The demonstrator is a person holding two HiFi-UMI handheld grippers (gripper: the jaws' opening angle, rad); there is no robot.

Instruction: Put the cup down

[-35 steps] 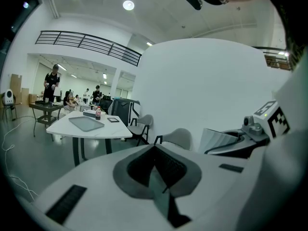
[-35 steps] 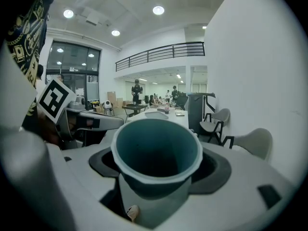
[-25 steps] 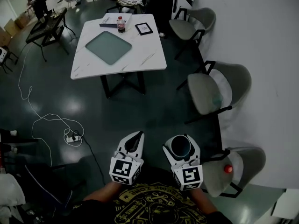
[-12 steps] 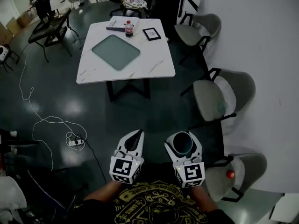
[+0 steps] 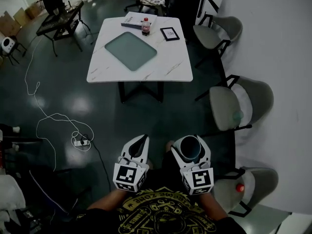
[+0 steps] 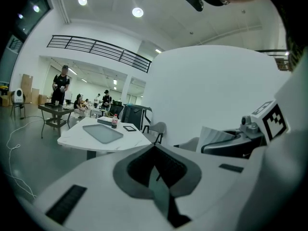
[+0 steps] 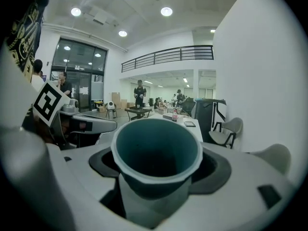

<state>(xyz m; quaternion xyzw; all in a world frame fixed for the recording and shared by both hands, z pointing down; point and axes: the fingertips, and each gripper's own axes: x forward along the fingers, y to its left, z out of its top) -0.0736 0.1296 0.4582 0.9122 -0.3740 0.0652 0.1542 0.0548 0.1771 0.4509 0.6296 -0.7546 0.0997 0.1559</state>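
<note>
A cup (image 5: 188, 151), pale outside and teal inside, stands upright between the jaws of my right gripper (image 5: 189, 145), which is shut on it. The right gripper view shows the cup (image 7: 156, 153) empty, filling the space between that gripper's (image 7: 156, 173) jaws. My left gripper (image 5: 141, 141) is beside it on the left, its jaws closed to a point with nothing in them; they also meet in the left gripper (image 6: 155, 150) view. Both are held in front of the person's body above the dark floor, well short of the white marble table (image 5: 170, 65).
On the table lie a grey-green tray (image 5: 130, 50), a red-capped bottle (image 5: 145, 27), a book (image 5: 132, 19) and a small dark frame (image 5: 169, 33). Grey chairs (image 5: 229, 106) line the wall at right. A cable and power strip (image 5: 80, 141) lie on the floor at left.
The table has slid lower and nearer in the head view as the person walks toward it. Both grippers keep their pose; the cup stays in the right one.
</note>
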